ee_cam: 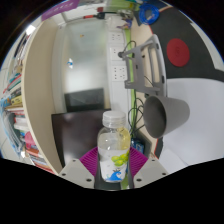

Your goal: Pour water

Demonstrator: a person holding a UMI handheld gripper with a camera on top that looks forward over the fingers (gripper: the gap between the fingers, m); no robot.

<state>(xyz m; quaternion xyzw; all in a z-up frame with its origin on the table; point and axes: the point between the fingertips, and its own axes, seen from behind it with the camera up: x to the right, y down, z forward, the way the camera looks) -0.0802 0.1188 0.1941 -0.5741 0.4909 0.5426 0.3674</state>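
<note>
Gripper (114,166): bottom centre of frame, its 2 pink pads (88,160) clenched against both sides of the bottle.
Bottle (114,145): clear plastic, white cap, upright, held between the fingers at lower centre.
Background: grey cup (163,113) right of centre; shelves (22,120) at left.

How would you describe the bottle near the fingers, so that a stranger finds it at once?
Start from the pale desk ahead of the gripper. Come back to the two fingers with magenta pads: the bottle stands upright between them. It is clear plastic with a white cap and a blue and yellow label.
</note>
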